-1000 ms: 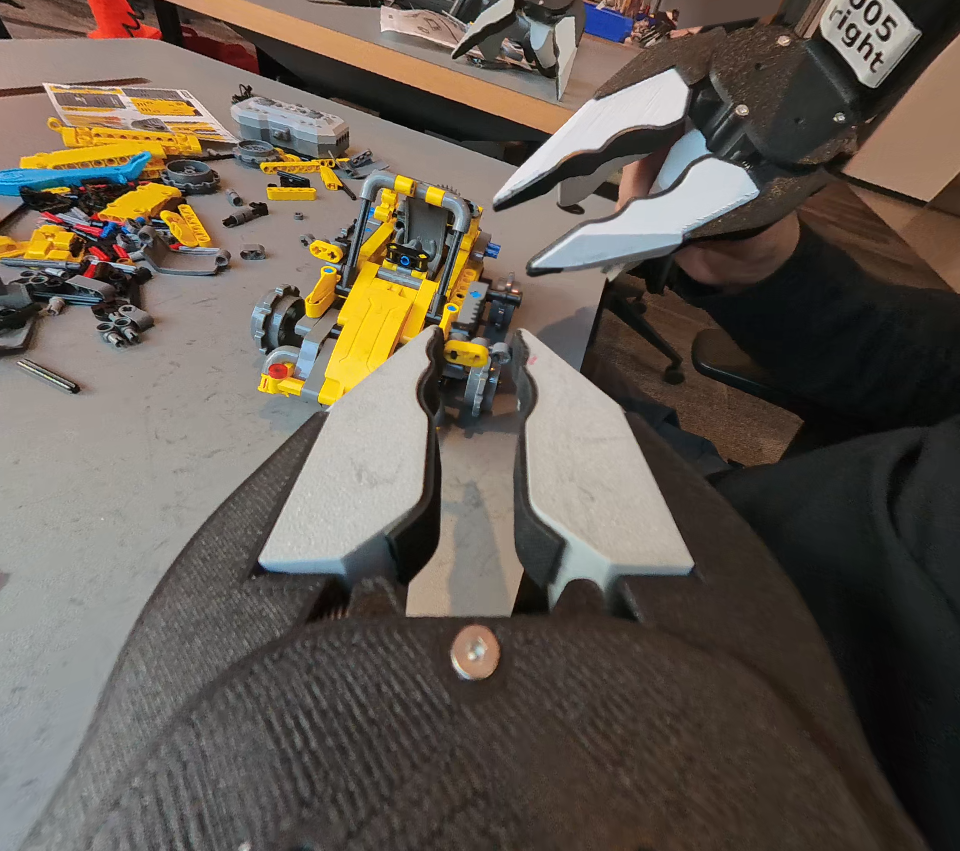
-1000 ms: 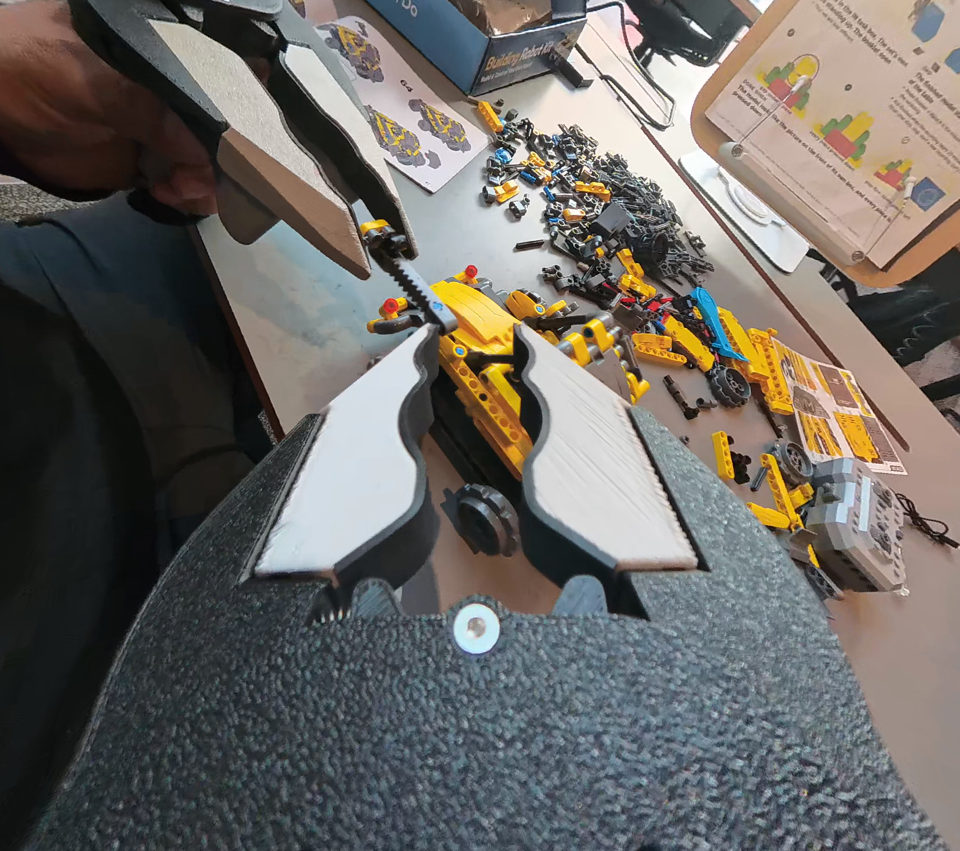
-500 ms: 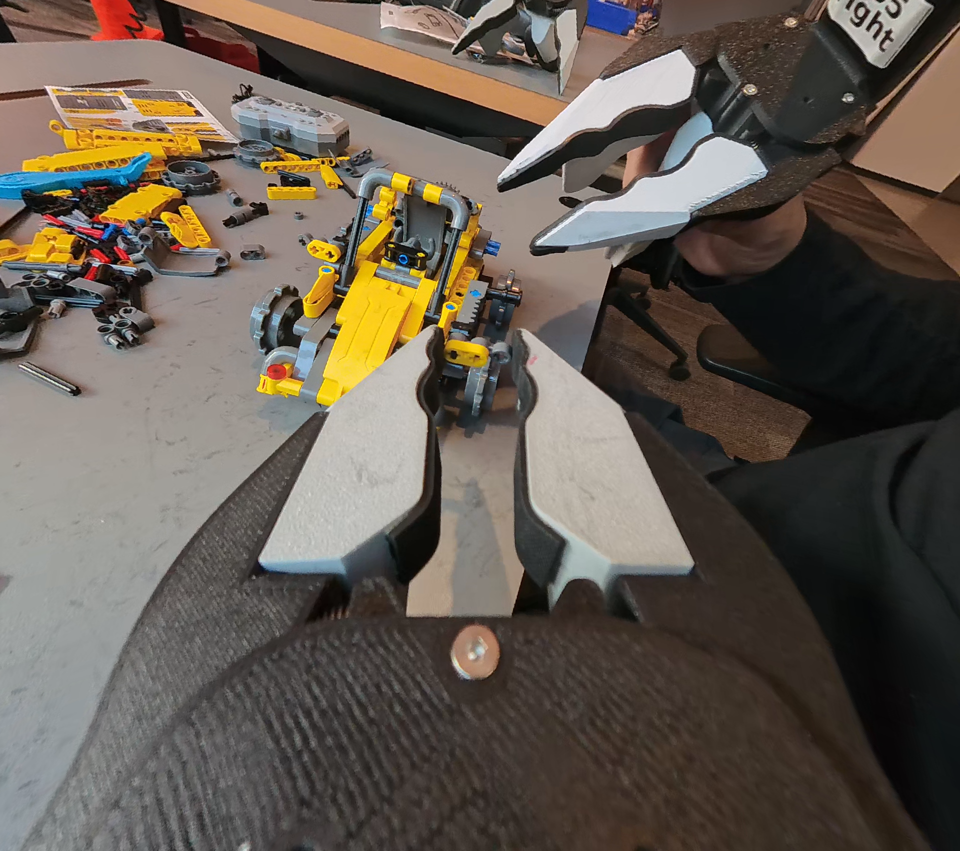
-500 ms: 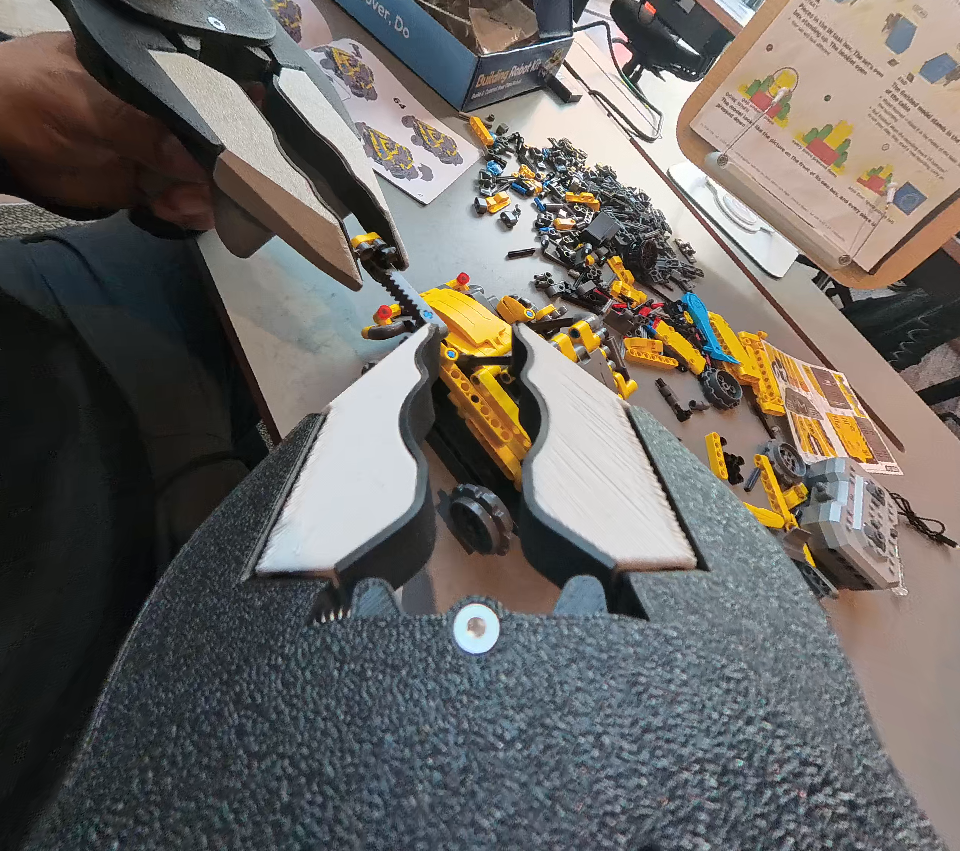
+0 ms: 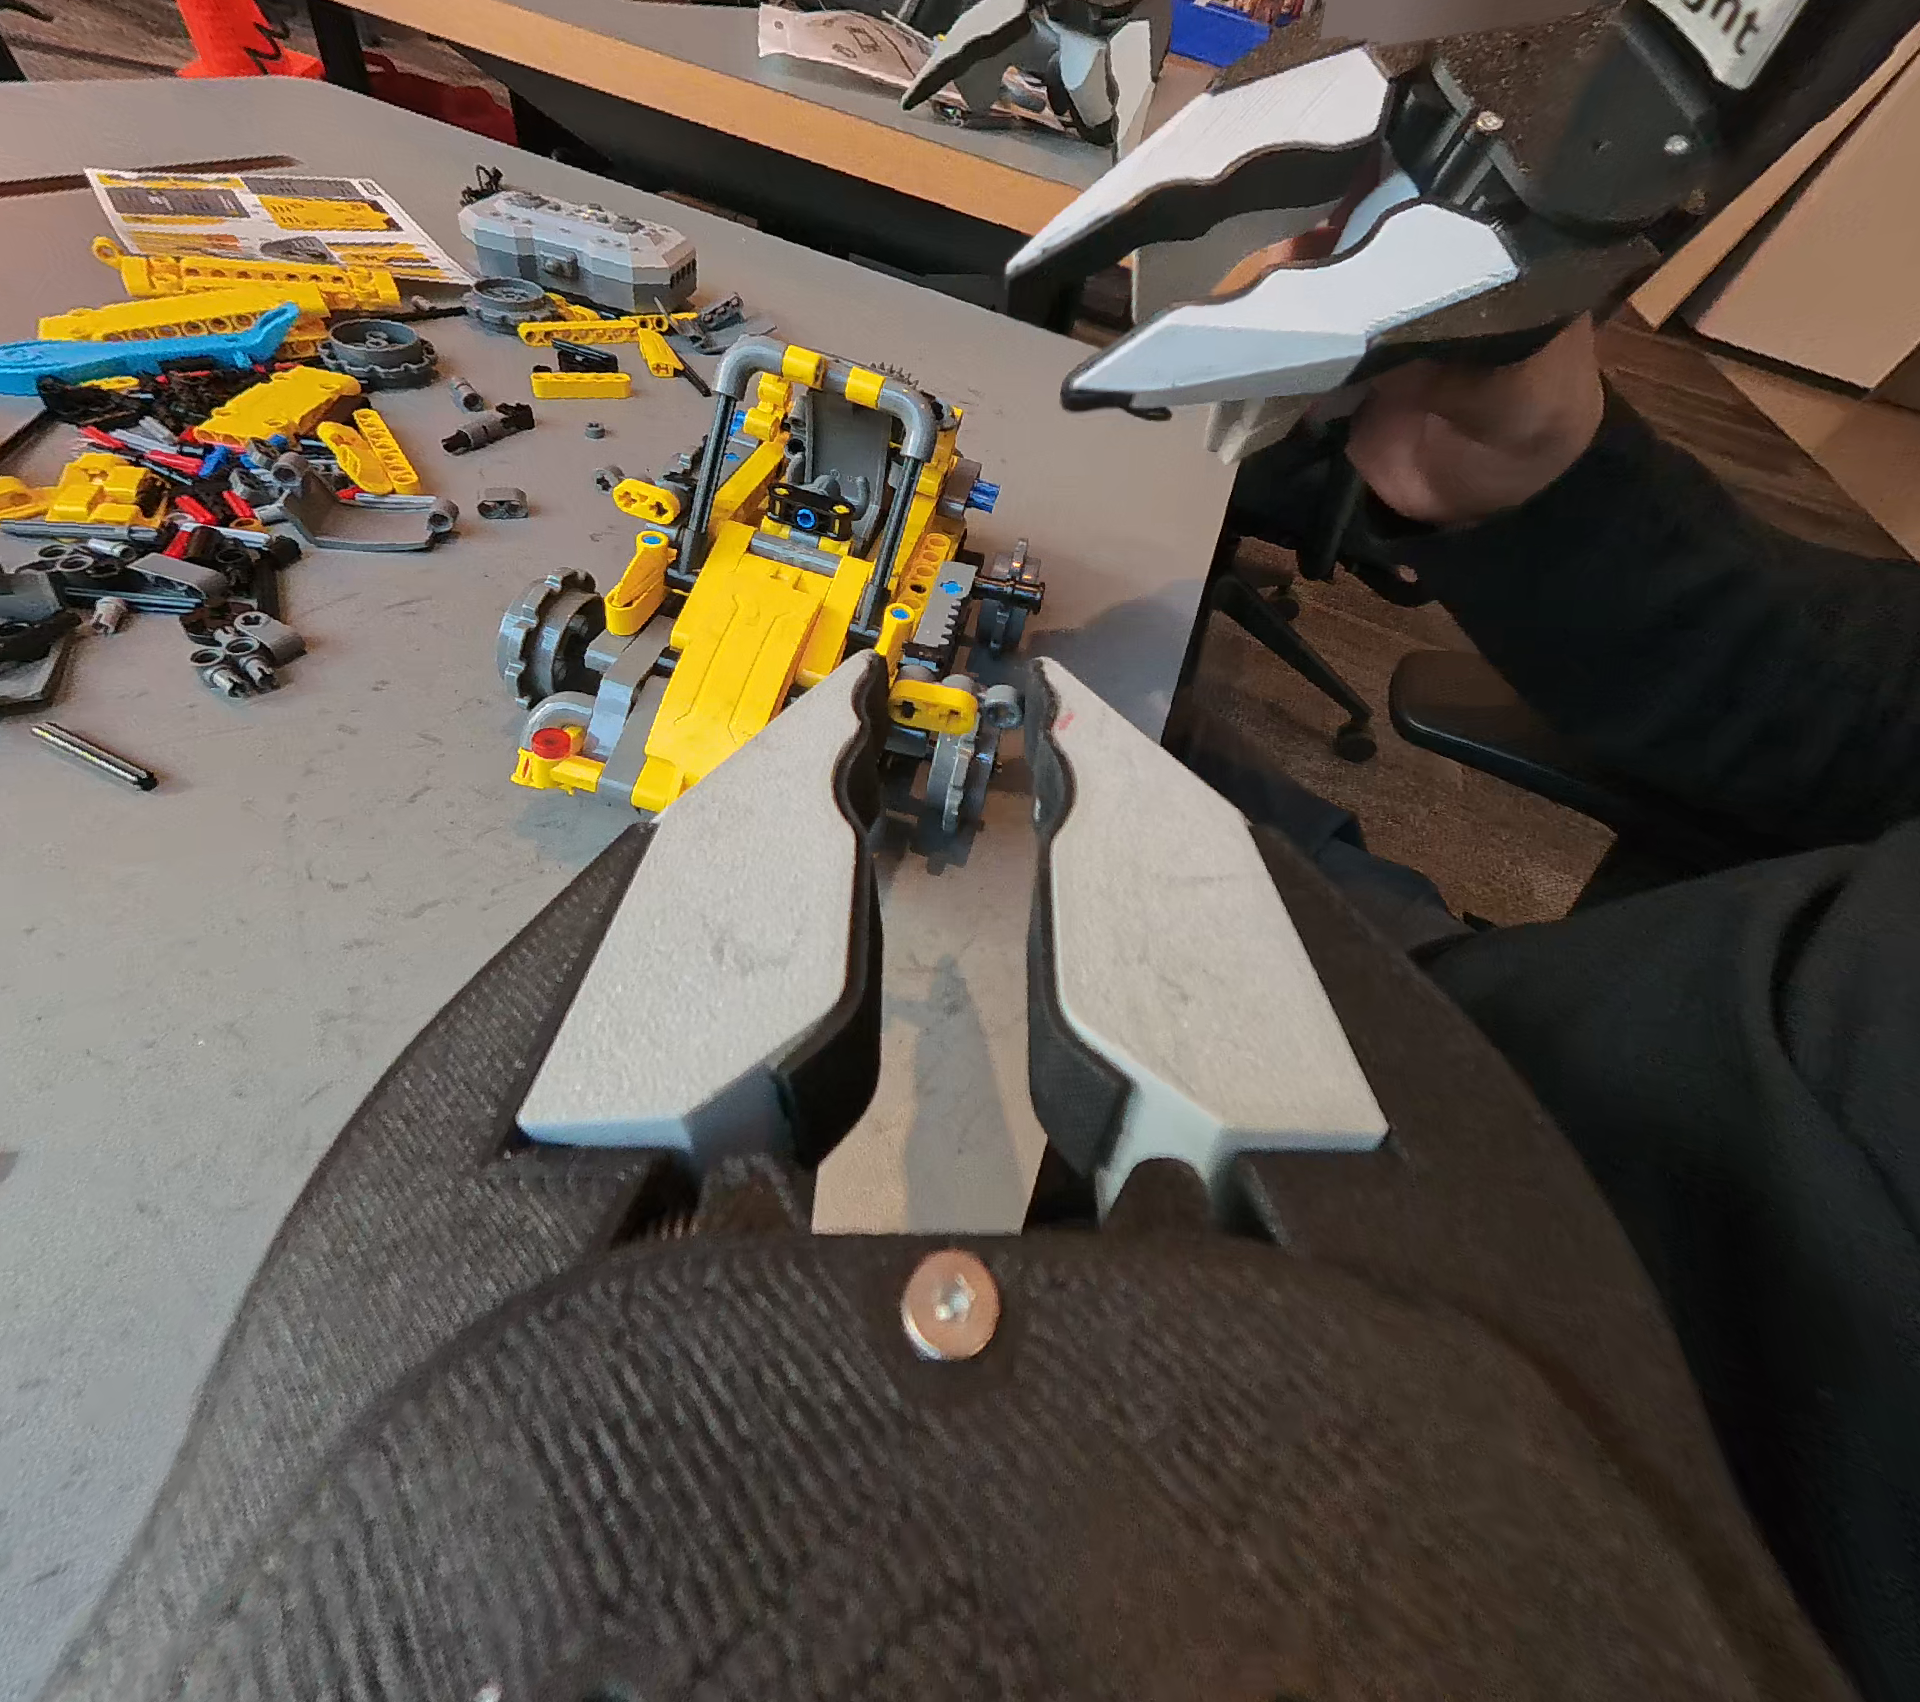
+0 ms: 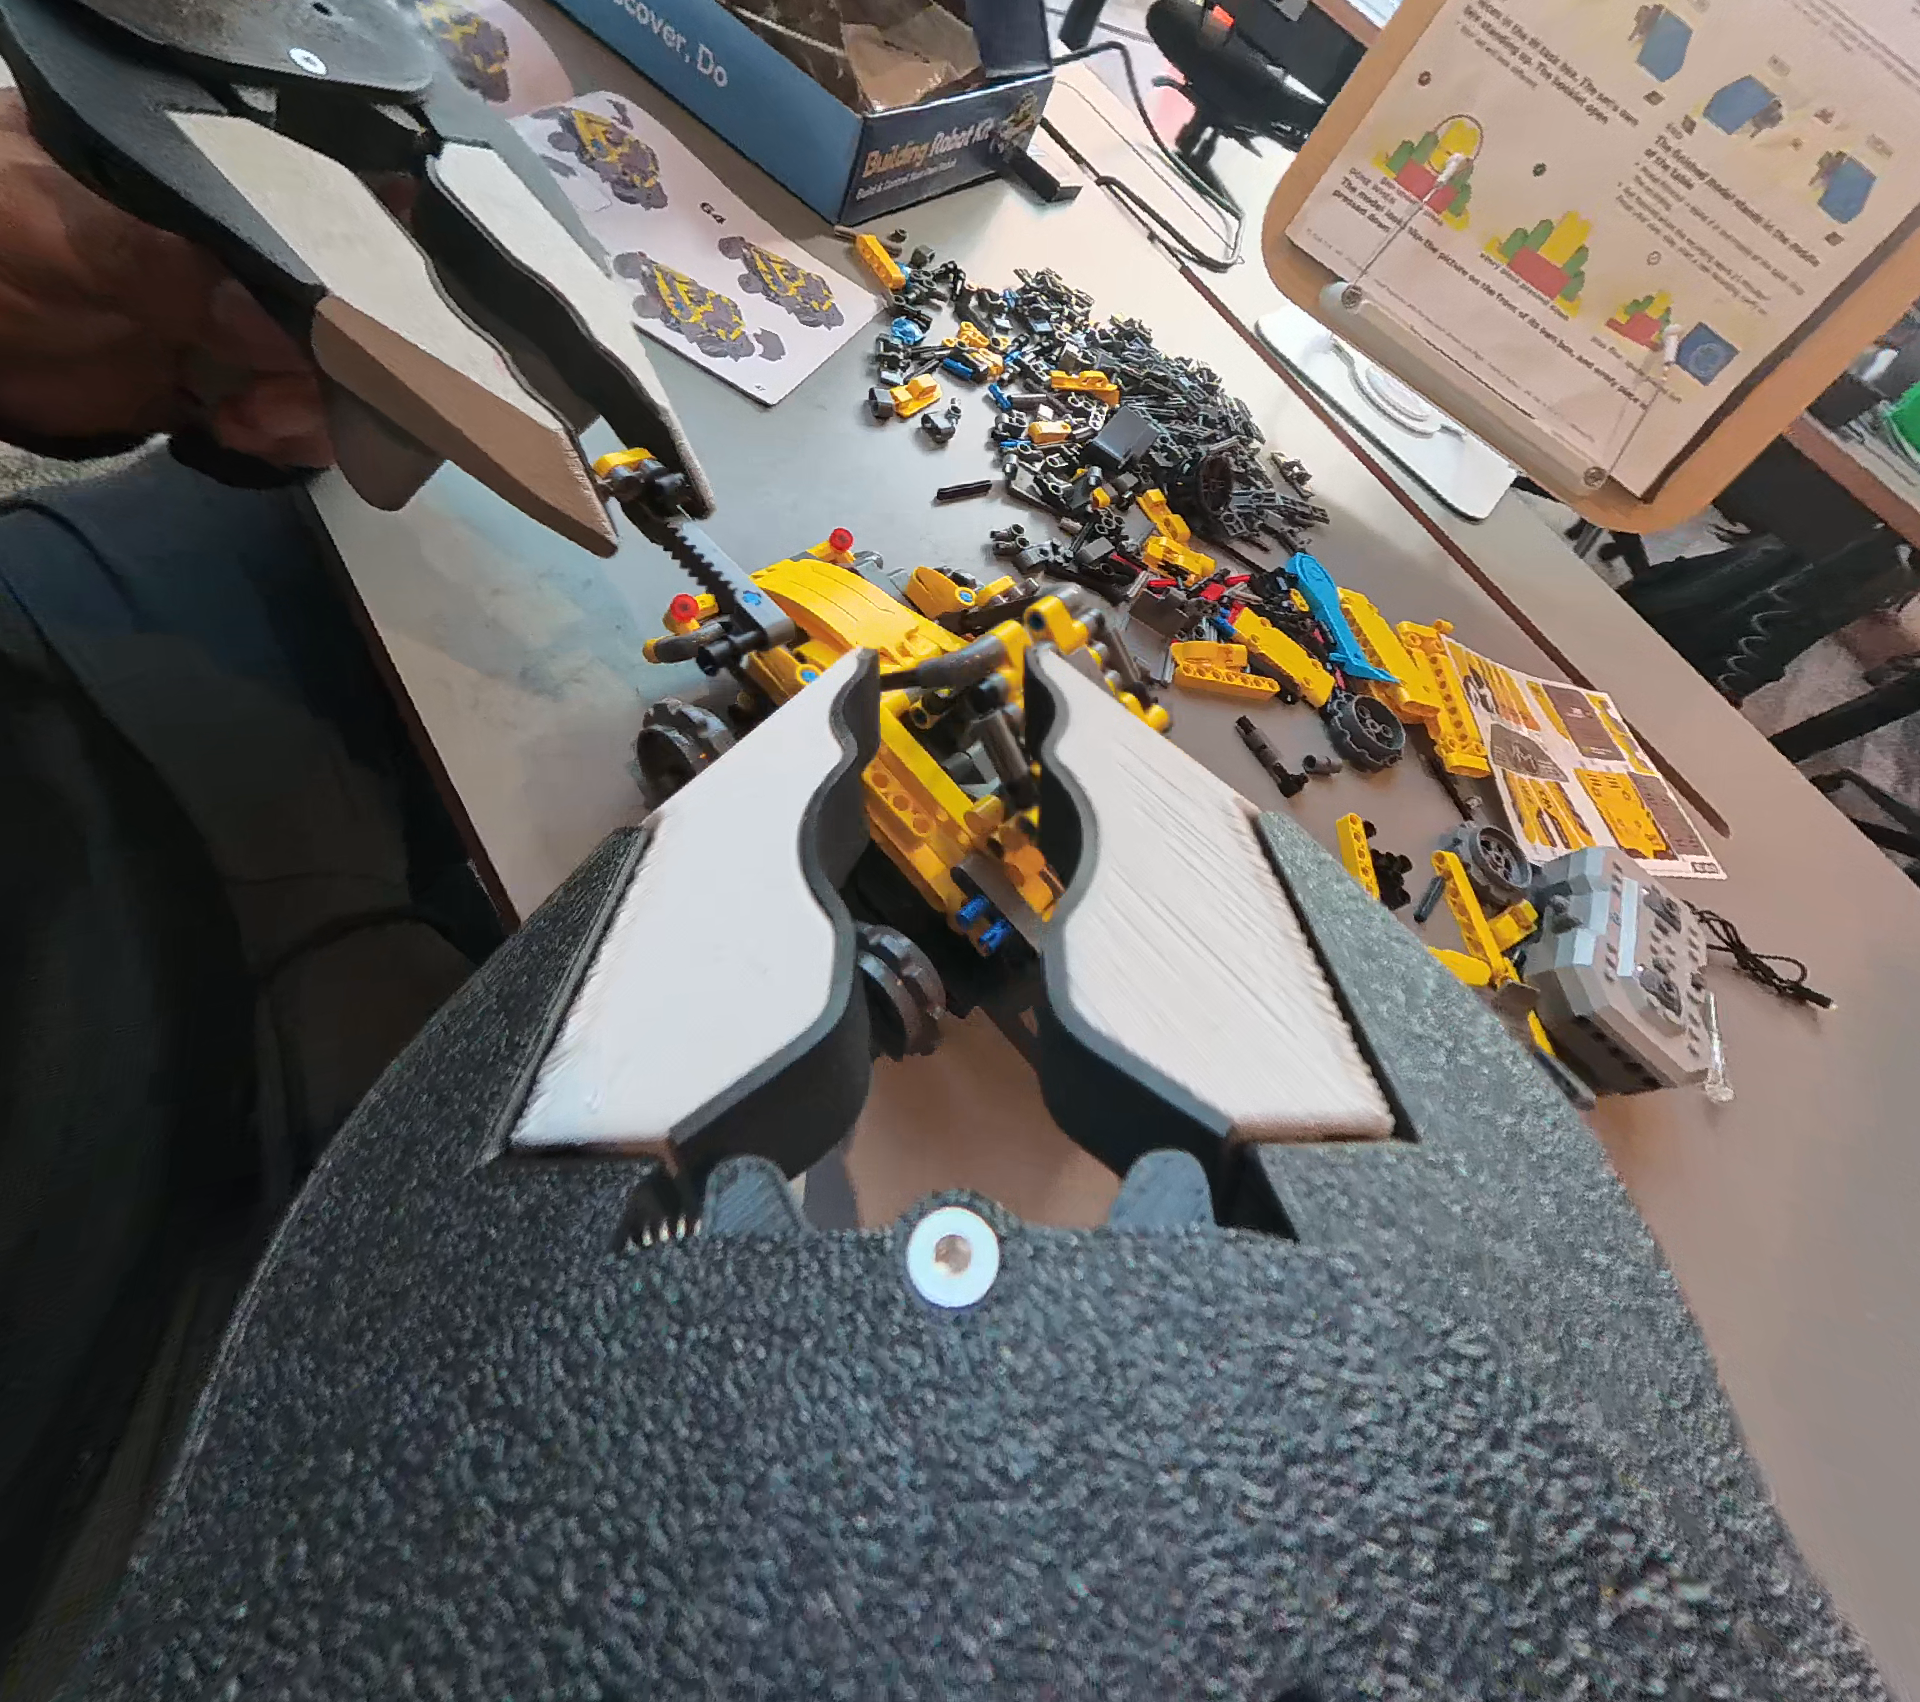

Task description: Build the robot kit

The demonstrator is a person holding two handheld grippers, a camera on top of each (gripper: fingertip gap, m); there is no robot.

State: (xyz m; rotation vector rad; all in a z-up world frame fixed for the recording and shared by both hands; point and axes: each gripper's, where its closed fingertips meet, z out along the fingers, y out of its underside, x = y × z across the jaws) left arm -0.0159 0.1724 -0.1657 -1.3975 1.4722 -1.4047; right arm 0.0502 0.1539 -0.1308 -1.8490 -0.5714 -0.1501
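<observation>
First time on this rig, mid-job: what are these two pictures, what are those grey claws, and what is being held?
Each picture comes from a camera on a hand-held two-finger gripper, looking along its fingers. The left wrist view shows the left gripper apparently closed on a small yellow connector at the near end of the yellow toy car. The right gripper, held by a hand, hangs open and empty above the car. On the grey table lie loose building parts, a grey battery box and an open blue carton.
</observation>
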